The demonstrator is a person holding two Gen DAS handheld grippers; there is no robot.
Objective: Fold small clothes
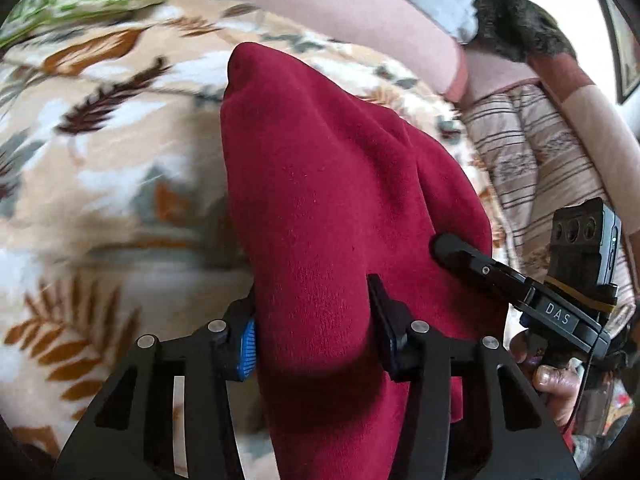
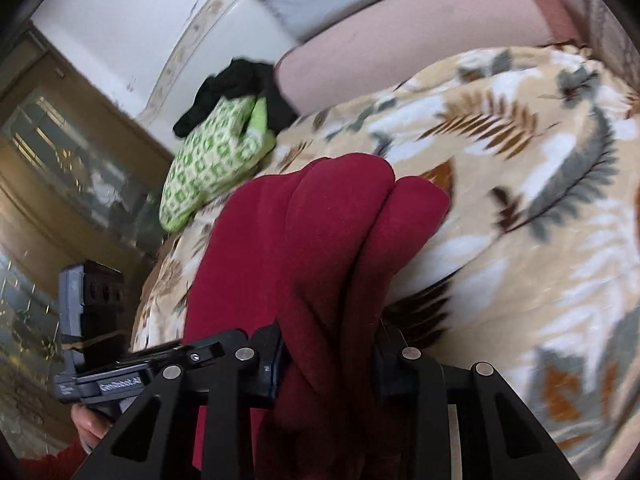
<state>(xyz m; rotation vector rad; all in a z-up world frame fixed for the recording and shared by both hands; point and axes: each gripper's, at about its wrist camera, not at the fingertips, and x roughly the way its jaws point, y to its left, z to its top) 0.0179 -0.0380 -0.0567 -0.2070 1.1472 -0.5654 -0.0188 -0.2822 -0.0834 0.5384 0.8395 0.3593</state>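
A dark red knit garment (image 1: 320,200) hangs bunched over a leaf-patterned blanket (image 1: 100,160). My left gripper (image 1: 316,332) is shut on the red garment's near edge, its fingers pinching the cloth from both sides. My right gripper (image 1: 448,248) shows at the right of the left wrist view, its tip pressed into the same cloth. In the right wrist view the right gripper (image 2: 328,364) is shut on a thick fold of the red garment (image 2: 320,240), which rises in several rolls above the blanket (image 2: 520,200). The left gripper's body (image 2: 104,384) is at lower left.
A green-and-white patterned cloth (image 2: 212,156) lies at the blanket's far edge, with a black cloth (image 2: 232,84) behind it. A pale pink pillow (image 1: 340,12) and a striped cover (image 1: 532,160) lie beyond. A wooden cabinet (image 2: 60,180) stands left.
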